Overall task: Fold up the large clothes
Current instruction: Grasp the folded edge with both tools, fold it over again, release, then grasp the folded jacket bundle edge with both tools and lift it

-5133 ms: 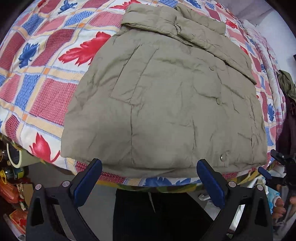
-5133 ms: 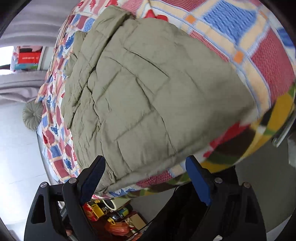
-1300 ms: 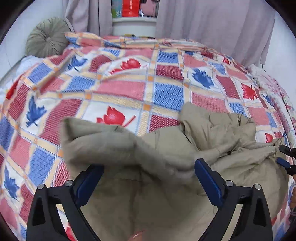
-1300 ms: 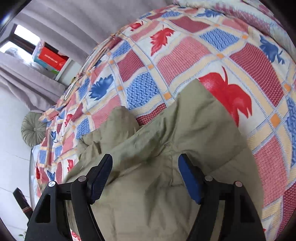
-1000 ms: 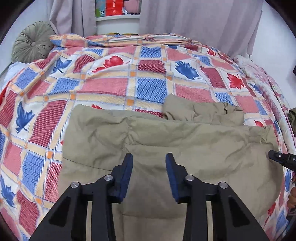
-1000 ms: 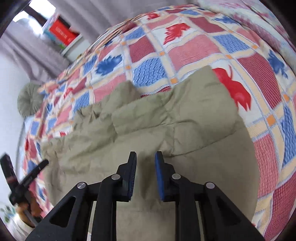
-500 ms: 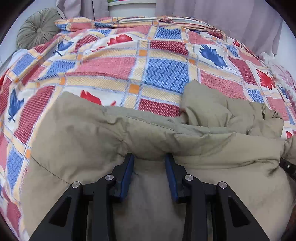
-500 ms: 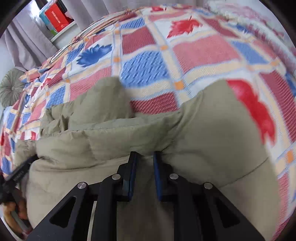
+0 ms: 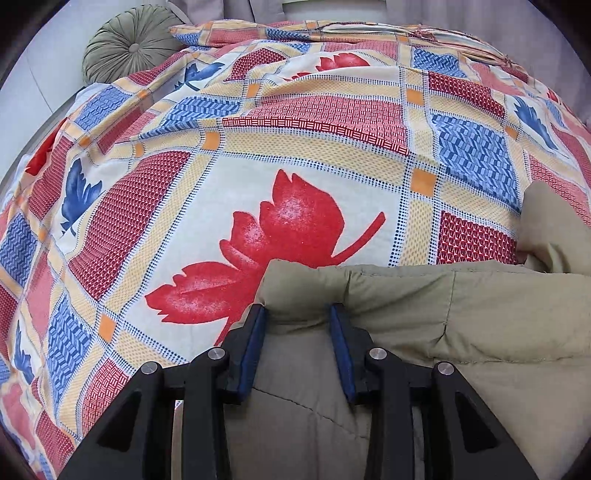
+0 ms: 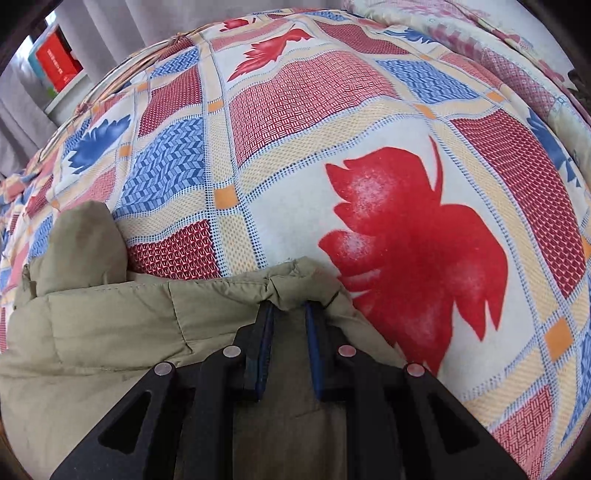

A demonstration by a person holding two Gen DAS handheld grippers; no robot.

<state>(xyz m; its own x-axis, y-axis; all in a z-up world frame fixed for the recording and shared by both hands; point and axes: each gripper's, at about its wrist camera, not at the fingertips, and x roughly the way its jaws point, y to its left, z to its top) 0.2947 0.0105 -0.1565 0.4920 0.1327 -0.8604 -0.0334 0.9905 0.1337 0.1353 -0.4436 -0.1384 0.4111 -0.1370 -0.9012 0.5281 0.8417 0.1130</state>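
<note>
A large bedspread [image 9: 303, 177] covers the bed and fills most of both views. It has a check pattern of red, blue and pale yellow squares, with big red leaves and smaller blue leaves printed on white fields. On it lies the olive green padded jacket [image 9: 480, 314], at the near side of the bed, close to both cameras. The jacket is quilted and puffy, and its far edge is a thick rounded fold that runs across between the two grippers. Behind this fold, one more part of the jacket stands up in a soft lump; it shows at the right edge of the left wrist view and at the left side of the right wrist view [image 10: 85, 247].

The left gripper [image 9: 297, 314] has its jaws narrow and pinched on the left end of the fold, where the cloth bulges out in front of the blue pads. The right gripper [image 10: 289, 308] has its jaws even more narrow, squeezing a bunched corner of the jacket at the right end of the fold.

Far back in the left wrist view, a round green cushion [image 9: 129, 48] rests against the wall. In the right wrist view, a red box [image 10: 55, 62] stands on a shelf beside grey curtains [image 10: 155, 18].
</note>
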